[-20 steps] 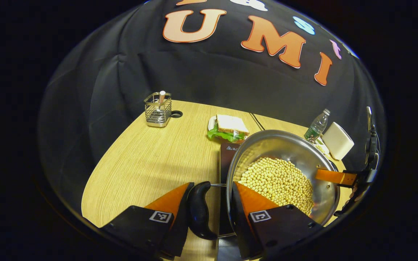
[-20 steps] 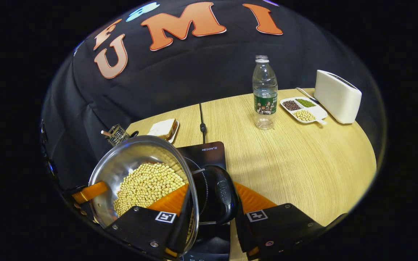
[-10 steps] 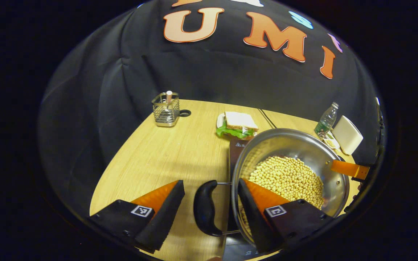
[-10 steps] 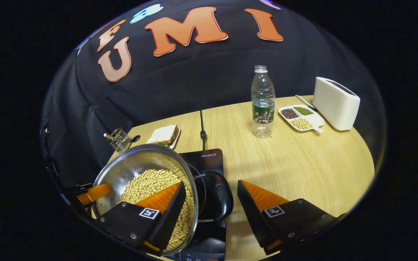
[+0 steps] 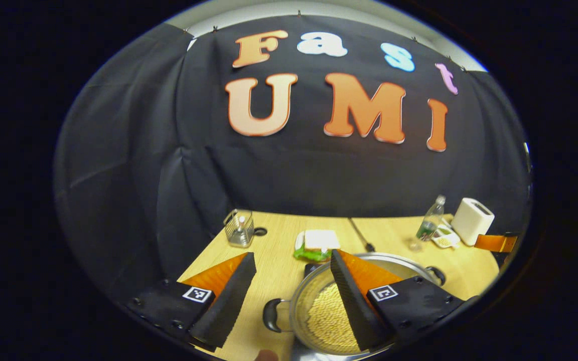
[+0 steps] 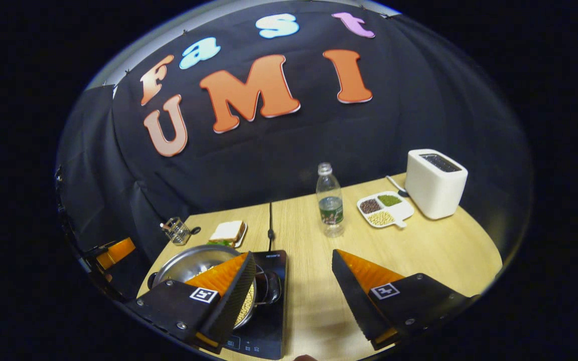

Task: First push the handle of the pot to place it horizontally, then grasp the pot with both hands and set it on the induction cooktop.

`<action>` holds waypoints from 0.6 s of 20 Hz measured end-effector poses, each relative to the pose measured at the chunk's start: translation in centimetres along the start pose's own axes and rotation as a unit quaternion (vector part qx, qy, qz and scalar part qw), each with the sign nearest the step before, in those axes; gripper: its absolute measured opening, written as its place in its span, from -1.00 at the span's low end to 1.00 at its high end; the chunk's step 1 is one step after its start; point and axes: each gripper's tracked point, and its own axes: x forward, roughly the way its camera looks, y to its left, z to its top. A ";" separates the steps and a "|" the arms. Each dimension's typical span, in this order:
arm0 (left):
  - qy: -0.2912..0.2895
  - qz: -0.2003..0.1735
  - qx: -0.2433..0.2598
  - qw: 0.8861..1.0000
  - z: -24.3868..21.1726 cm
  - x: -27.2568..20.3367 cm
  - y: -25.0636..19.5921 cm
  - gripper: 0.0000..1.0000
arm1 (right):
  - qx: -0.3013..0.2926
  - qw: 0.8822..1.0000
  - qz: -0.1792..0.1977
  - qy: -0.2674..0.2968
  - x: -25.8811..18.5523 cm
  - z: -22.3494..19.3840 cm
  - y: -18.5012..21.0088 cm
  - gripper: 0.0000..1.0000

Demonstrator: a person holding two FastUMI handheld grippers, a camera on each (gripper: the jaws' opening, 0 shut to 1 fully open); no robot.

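Right gripper view: wide tabletop point(image 6: 419, 250), largest thing in sight, carrying everything else. Next in size, dark induction cooktop point(image 6: 269, 321) at the near edge, with the steel pot point(image 6: 188, 263) of pale beans resting on it, one black side handle point(image 6: 271, 286) lying level over the glass. Behind the cooktop, toward the cloth wall: white toaster point(image 6: 434, 183), water bottle point(image 6: 329, 200), divided dish point(image 6: 384, 209), sandwich point(image 6: 227, 231), small wire caddy point(image 6: 176, 230), in falling order of size.

Right tongs point(image 6: 294, 291) spread wide, gripping nothing, raised above the cooktop. Left gripper view: left tongs point(image 5: 291, 296) likewise agape and empty, above the pot point(image 5: 329, 311), its near handle point(image 5: 270, 315) untouched.

Judged from the pot's seat on the cooktop, placing looks done; only the release remains. To finish well: lift both tongs straight up and apart, clear of the handles, avoid nudging the rim, check the pot sits centred on the ring.
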 end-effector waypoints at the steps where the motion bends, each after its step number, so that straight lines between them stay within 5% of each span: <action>1: -0.023 -0.005 0.002 1.000 2.4 -1.0 -0.8 0.96 | -0.002 1.000 -0.003 -0.020 -1.2 1.5 -0.8 0.89; 7: -0.128 -0.047 -0.001 0.991 13.6 -7.1 -5.3 0.99 | -0.001 0.993 -0.006 -0.115 -8.5 8.5 -4.4 0.89; 12: -0.176 -0.072 -0.030 0.981 17.6 -11.5 -6.4 0.97 | -0.001 0.989 -0.031 -0.143 -11.6 9.2 -8.3 0.88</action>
